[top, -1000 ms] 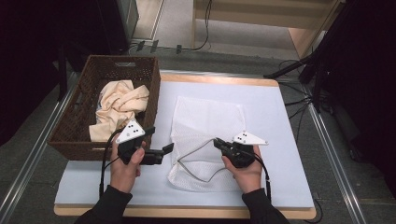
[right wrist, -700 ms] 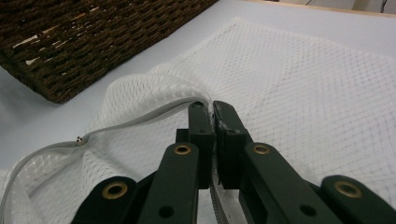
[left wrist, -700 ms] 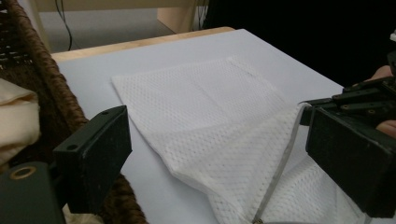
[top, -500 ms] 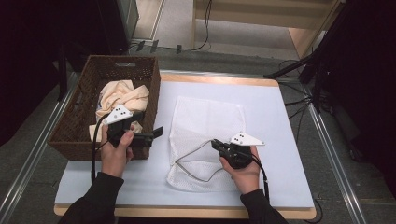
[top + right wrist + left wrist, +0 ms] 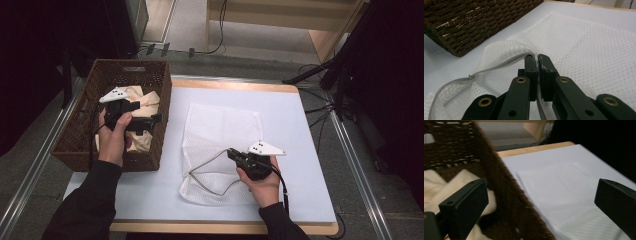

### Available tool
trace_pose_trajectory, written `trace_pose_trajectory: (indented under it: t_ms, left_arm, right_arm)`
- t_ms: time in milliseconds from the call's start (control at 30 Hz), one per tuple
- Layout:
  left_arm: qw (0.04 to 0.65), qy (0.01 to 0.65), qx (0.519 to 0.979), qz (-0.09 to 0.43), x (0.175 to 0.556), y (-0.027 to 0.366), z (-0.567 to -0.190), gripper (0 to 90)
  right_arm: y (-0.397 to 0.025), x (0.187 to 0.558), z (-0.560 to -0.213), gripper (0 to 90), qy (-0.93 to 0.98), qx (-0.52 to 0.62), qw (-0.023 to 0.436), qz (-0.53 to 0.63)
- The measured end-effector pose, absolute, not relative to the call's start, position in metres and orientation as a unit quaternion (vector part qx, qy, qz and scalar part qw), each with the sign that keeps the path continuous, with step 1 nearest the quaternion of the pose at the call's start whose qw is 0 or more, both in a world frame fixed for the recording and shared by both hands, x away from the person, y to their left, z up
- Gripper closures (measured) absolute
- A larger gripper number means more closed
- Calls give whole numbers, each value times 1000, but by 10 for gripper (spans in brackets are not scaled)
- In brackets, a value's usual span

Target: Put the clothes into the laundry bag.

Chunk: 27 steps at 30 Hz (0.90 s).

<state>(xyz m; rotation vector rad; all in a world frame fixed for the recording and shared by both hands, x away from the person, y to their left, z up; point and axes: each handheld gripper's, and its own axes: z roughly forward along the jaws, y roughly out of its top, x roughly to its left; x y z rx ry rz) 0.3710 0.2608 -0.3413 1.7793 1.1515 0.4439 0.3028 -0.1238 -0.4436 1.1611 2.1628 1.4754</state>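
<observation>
I'm holding the right claw point(image 5: 236, 155) low at the near side of the worktop point(image 5: 300, 125), its jaws pinched tight on the zippered rim of the white mesh laundry bag point(image 5: 222, 131), and in the right gripper view I'm seeing that rim point(image 5: 506, 51) arching up off the surface. I'm lifting it like that, I judge, so the mouth gapes toward the basket side and something can be pushed in. The zipper point(image 5: 207, 172) is curling out in a loop across the near part of the bag, undone, while the rest of the mesh is lying flat on the white sheet further out. Over to the left and further away, I'm hovering the left claw point(image 5: 150, 121) above the brown wicker basket point(image 5: 107, 72), jaws spread wide and gripping nothing; in the left gripper view one jaw is sitting over the cream cloth point(image 5: 434, 187) and the other out past the basket's wall point(image 5: 506, 195), over the bag. The cream cloth point(image 5: 142, 97) is lying bunched inside the basket, not yet picked up. My read: I'm needing to swing this open claw inward and down onto a fold of that cloth.
</observation>
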Motion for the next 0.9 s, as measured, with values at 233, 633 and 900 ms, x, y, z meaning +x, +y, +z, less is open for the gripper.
trace_pose_trajectory:
  t_ms: [233, 633, 900]
  left_arm:
    - [452, 512, 711, 167, 400, 280, -353, 0]
    - [417, 582, 684, 139, 429, 326, -377, 0]
    - [400, 616, 667, 125, 437, 338, -387, 0]
  right_arm:
    - [-125, 302, -442, 866, 748, 399, 139, 512]
    - [-127, 303, -442, 863, 746, 401, 136, 514]
    - [-126, 302, -442, 862, 748, 398, 136, 513]
